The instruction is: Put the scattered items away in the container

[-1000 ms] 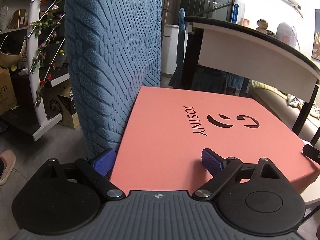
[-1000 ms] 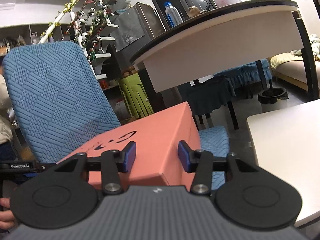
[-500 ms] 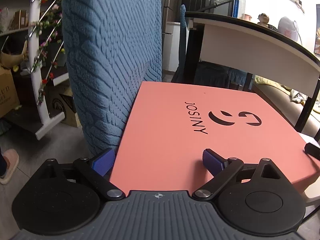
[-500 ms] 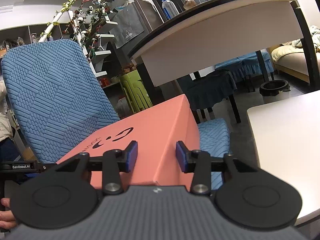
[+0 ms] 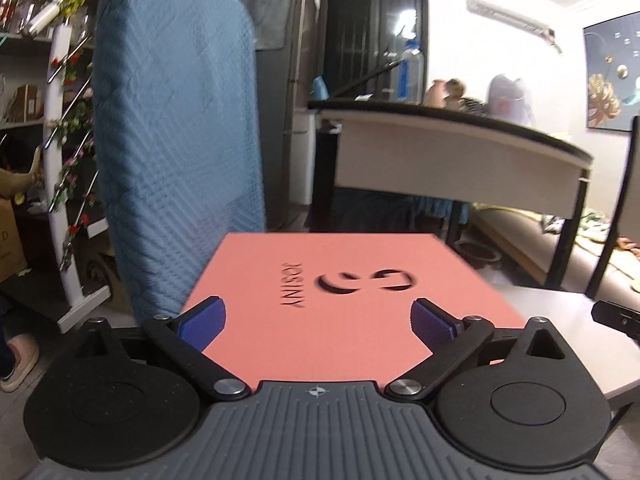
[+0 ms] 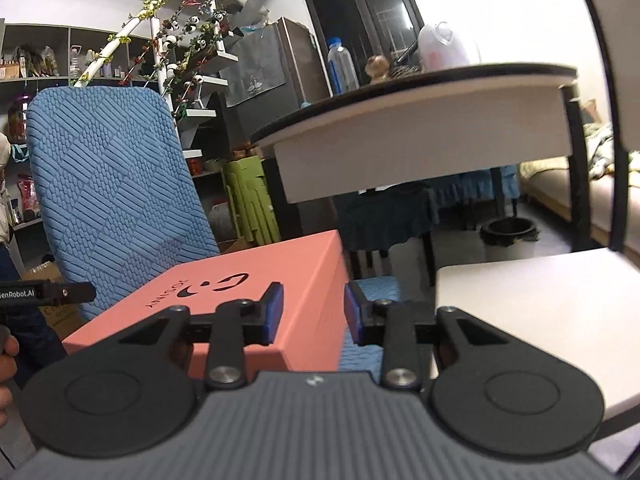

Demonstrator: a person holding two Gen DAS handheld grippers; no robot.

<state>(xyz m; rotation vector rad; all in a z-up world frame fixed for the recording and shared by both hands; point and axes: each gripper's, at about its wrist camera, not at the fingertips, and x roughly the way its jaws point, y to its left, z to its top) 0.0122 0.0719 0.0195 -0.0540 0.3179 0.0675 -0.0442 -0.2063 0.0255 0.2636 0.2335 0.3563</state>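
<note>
My right gripper [image 6: 313,316] pinches a corner of the salmon-pink cardboard box [image 5: 336,300] over the blue quilted chair [image 6: 116,196] (left gripper [image 5: 318,322] gapes wide), so I fear it could twist free.

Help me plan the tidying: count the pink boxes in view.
1. The pink box lies on the blue chair seat, between both grippers, beside the white table. Others may be hidden out of view.
</note>
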